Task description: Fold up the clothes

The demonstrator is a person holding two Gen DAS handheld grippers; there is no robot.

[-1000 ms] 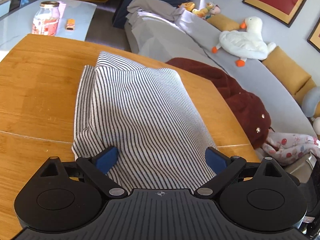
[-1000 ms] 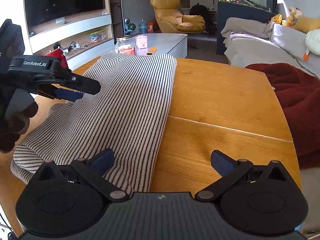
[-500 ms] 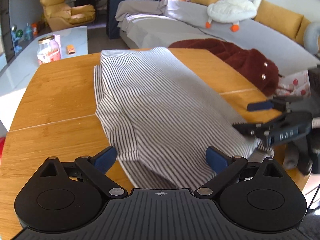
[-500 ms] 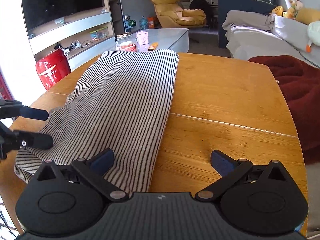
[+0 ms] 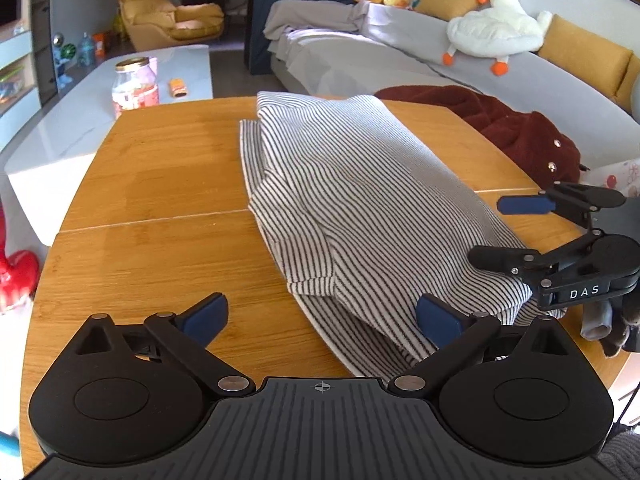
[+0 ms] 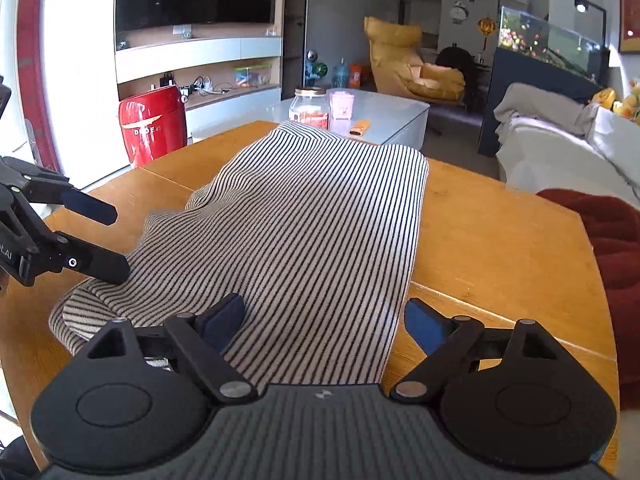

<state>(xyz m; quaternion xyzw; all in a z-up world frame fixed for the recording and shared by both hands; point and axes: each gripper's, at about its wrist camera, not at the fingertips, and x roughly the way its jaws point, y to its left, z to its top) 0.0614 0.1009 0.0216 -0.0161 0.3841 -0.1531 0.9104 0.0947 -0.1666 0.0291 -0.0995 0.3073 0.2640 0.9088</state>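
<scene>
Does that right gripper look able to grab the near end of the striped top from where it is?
Probably yes. The right gripper is closing with the striped top's near edge between its fingers, and nothing blocks it; the left gripper sits off to the side.

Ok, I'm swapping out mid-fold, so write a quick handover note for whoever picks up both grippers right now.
Left gripper: jaws opening, over the garment's near left corner, gripping nothing.
Right gripper: jaws closing around the near right edge, cloth between them, pads not yet pressing.
Striped garment: lies lengthwise on the wooden table, already folded into a long, layered strip, near end bunched.
Dark red garment: off the table's right edge, untouched.
Left: likely grip both near corners, fold the strip toward the far end, then do the red one.
</scene>
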